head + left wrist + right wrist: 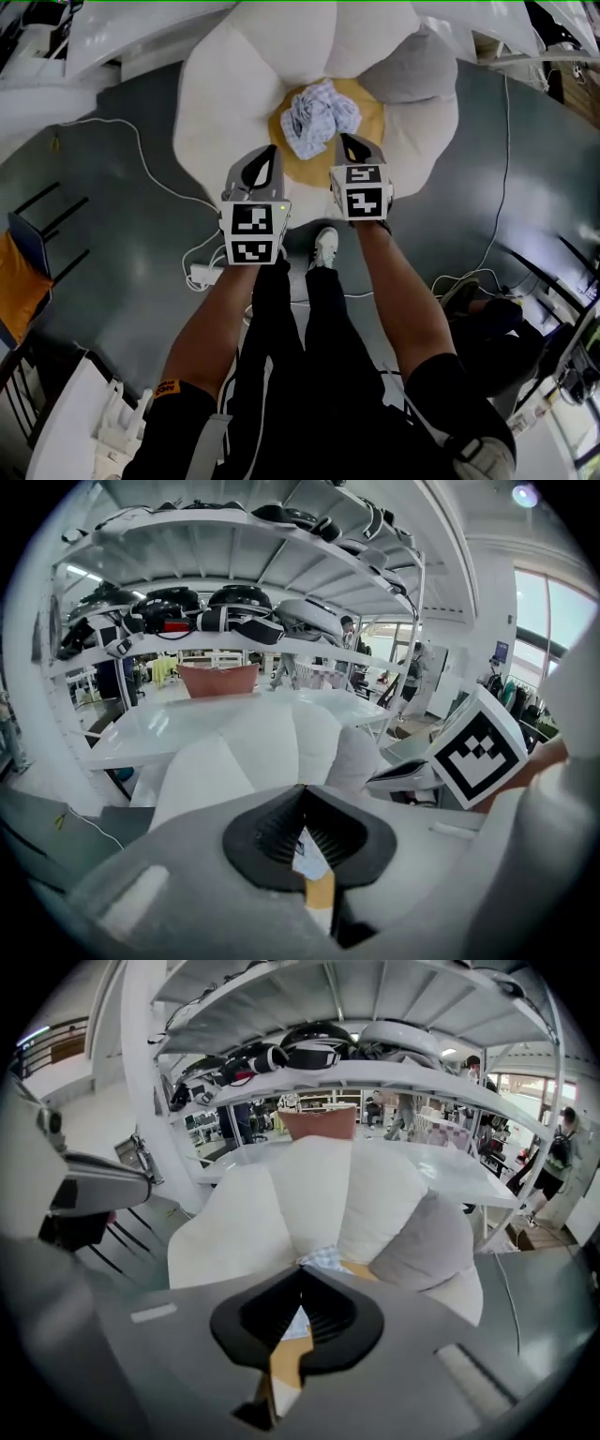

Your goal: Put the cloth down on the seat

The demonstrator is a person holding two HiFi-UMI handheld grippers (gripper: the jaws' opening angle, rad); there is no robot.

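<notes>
Since both jaw pairs were shut on nothing, left gripper (pixel 271 150) and right gripper (pixel 344 142) at frame centre, the clean move looked like backing off straight, clear of the crumpled blue-and-white checked cloth (pixel 321 116) lying loose on the round mustard-yellow seat (pixel 368 111) just above.

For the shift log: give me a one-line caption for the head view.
Cloth lies crumpled on the seat; left gripper and right gripper, both shut, hold nothing.
</notes>
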